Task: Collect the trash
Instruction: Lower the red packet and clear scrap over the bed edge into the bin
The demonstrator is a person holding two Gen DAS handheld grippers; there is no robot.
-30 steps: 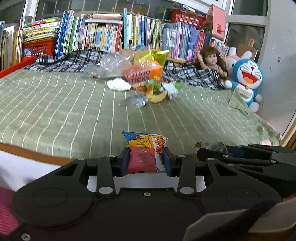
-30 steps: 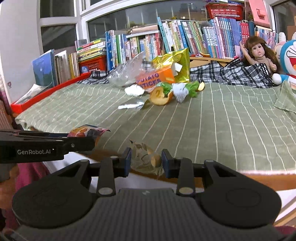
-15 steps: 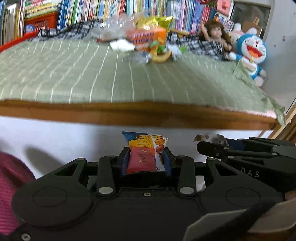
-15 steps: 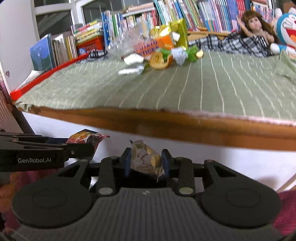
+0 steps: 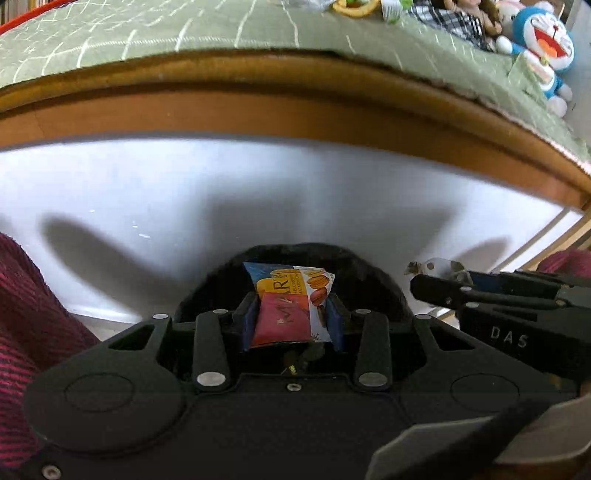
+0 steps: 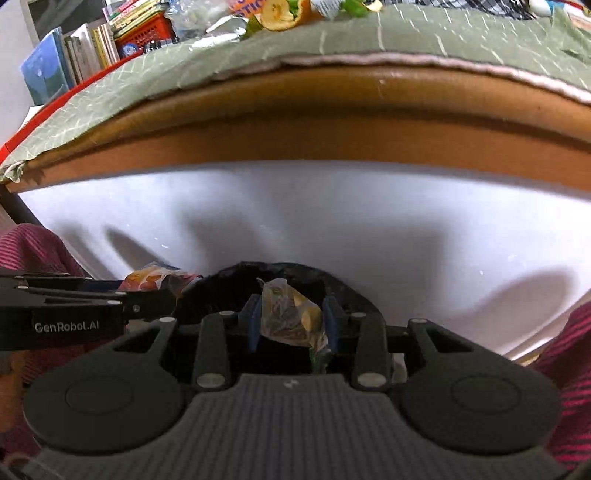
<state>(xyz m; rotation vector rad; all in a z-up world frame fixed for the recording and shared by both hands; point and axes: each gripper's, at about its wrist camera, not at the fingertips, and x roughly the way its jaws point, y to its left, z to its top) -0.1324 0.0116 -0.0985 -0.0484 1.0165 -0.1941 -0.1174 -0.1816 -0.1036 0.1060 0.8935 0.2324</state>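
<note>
My left gripper [image 5: 291, 319] pinches a snack wrapper [image 5: 291, 306], red below and yellow and blue above, its blue pads [image 5: 334, 321] pressed to both sides of the packet. My right gripper [image 6: 291, 321] clamps a crumpled clear wrapper [image 6: 290, 317] with something yellowish inside (food scraps, I think, though the plastic is too creased to be sure). The two tools sit side by side: in the left wrist view the right one pokes in from the right edge, and in the right wrist view the left one enters from the left. Just beyond both sets of fingertips is the dark rounded rim of a black bin [image 6: 280, 269], directly under the wrappers. My dark red trouser legs [image 5: 33, 314] flank it. Behind the bin rises a white panel [image 5: 258, 192], then the wooden bed edge [image 5: 295, 107] and the green striped cover [image 5: 147, 29]. Far back on the cover lie more scraps: a fruit peel [image 6: 277, 14] and a clear bag [image 6: 188, 14].
</note>
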